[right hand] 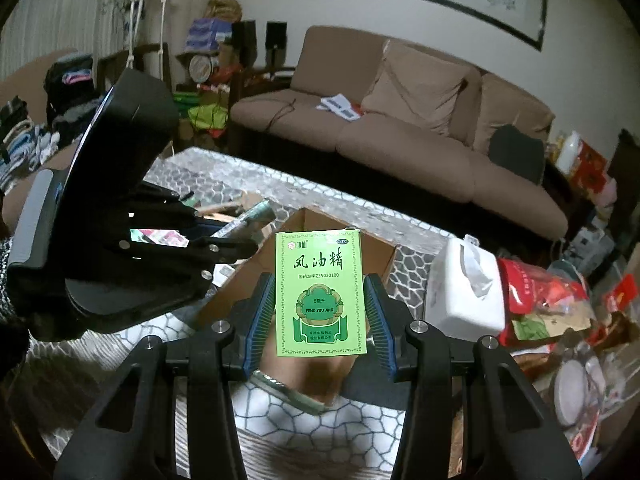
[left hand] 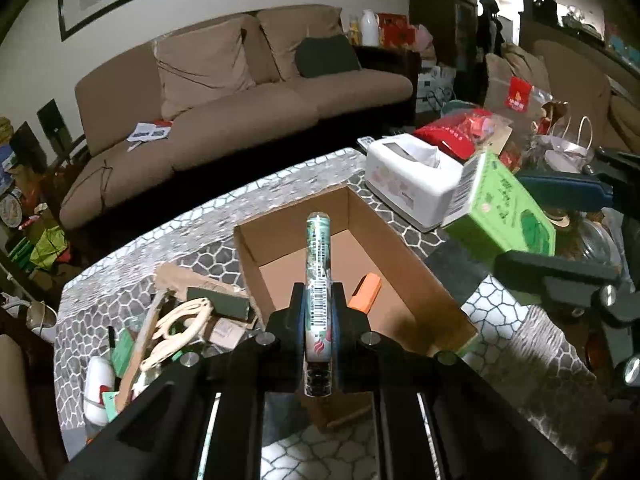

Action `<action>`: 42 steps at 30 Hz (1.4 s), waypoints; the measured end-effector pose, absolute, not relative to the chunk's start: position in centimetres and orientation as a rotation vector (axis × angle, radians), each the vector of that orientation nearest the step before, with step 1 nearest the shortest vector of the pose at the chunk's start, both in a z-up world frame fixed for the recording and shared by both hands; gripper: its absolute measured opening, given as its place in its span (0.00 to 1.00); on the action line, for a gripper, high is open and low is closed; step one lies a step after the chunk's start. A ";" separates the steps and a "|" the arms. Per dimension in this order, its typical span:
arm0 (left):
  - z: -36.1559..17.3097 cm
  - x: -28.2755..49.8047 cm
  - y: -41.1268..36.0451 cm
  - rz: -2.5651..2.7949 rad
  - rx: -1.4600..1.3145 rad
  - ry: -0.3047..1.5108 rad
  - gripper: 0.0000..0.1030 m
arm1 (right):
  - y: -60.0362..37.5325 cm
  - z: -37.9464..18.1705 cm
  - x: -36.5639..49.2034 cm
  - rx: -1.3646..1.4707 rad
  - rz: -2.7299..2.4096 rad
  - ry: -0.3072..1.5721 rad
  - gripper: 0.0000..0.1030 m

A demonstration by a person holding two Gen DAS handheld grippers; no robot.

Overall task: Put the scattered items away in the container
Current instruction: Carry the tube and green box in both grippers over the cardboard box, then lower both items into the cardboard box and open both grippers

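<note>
An open cardboard box [left hand: 404, 264] stands on the patterned table; an orange item [left hand: 366, 288] lies inside it. My left gripper [left hand: 318, 308] is shut on a slim printed tube [left hand: 318, 256] and holds it over the box's near side. My right gripper [right hand: 320, 312] is shut on a green medicine carton [right hand: 320, 292], held above the box [right hand: 298, 220]. The carton also shows in the left wrist view [left hand: 504, 208] at the right, over the box's right edge. The left gripper with the tube shows in the right wrist view [right hand: 224, 240] at the left.
A pile of scattered items [left hand: 172, 328] lies left of the box: a wooden cut-out, a dark block, a white case. A white tissue box [left hand: 412, 180] and red bags [left hand: 452, 132] sit behind right. A brown sofa [left hand: 240, 112] stands beyond the table.
</note>
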State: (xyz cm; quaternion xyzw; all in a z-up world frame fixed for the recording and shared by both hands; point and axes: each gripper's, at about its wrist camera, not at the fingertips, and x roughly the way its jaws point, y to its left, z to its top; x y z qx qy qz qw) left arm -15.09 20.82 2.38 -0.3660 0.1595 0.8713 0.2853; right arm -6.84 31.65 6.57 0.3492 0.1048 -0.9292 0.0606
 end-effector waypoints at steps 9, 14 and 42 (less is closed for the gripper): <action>-1.6 -19.2 23.3 2.264 -1.125 0.382 0.11 | 33.5 2.5 -11.2 1.180 -2.759 0.265 0.41; -3.6 -20.6 24.1 2.256 -1.175 0.377 0.11 | 34.6 0.2 -13.1 1.234 -2.747 0.185 0.41; -7.0 -22.5 24.8 2.279 -1.247 0.371 0.24 | 38.3 -3.5 -15.8 1.276 -2.730 -0.037 0.60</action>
